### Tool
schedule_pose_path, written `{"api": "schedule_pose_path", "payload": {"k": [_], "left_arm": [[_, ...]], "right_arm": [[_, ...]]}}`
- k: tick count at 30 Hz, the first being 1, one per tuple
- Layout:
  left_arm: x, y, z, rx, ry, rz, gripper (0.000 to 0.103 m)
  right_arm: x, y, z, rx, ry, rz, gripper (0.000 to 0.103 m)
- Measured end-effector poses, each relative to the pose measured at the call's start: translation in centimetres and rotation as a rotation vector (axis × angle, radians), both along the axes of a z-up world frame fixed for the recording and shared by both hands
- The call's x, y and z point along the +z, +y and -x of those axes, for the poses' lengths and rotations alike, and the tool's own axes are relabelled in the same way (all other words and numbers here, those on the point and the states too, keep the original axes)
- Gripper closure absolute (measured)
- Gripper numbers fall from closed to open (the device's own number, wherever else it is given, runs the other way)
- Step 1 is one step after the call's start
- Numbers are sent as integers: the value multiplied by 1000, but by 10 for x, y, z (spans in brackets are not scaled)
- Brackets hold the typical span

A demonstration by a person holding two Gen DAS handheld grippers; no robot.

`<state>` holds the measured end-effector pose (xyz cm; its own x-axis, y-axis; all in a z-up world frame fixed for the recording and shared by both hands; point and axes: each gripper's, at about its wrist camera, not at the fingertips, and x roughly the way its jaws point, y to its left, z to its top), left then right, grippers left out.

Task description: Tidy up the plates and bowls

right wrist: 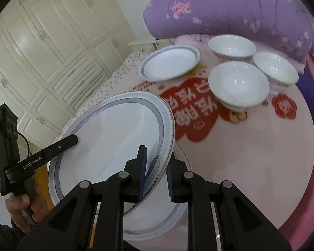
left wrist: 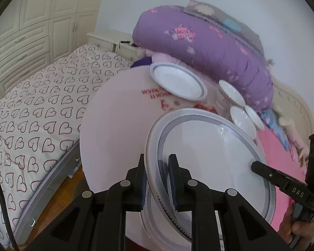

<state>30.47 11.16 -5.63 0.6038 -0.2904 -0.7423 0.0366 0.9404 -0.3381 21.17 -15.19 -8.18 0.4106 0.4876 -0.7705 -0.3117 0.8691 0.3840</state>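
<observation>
A large white plate with a grey patterned rim (left wrist: pixel 209 152) is held tilted between both grippers above another large plate (right wrist: pixel 157 219) lying on the round pink table (left wrist: pixel 115 136). My left gripper (left wrist: pixel 157 179) is shut on its left rim. My right gripper (right wrist: pixel 155 175) is shut on its right rim; its finger shows in the left wrist view (left wrist: pixel 259 167). A smaller plate (right wrist: pixel 169 62) and three white bowls (right wrist: pixel 238 83) stand at the table's far side.
A purple rolled quilt (right wrist: pixel 230 12) lies right behind the bowls. A bed with heart-print cover (left wrist: pixel 41 108) is left of the table. Cream wardrobes (right wrist: pixel 41 52) and a nightstand (left wrist: pixel 111 37) stand beyond. Pink cloth (left wrist: pixel 282 163) lies at the right.
</observation>
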Motion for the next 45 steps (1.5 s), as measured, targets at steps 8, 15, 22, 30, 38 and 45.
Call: {"api": "schedule_pose_path", "payload": {"k": [8, 15, 22, 30, 38, 45], "left_arm": [[-13, -16, 3, -20, 37, -51, 87], [-28, -23, 0, -28, 45, -73, 87], [-38, -27, -6, -36, 42, -94, 86], [-48, -30, -5, -44, 39, -132, 82], [-60, -35, -12, -64, 66, -142, 79], [-62, -33, -14, -71, 72, -143, 79]], "right_arm": [[-24, -5, 14, 6, 45, 3, 85], [-39, -6, 18, 8, 67, 18, 85], [-43, -6, 19, 10, 69, 44, 85], [-43, -1, 17, 36, 77, 78, 84], [-42, 2, 14, 60, 73, 119, 81], [-40, 5, 14, 79, 73, 152, 81]]}}
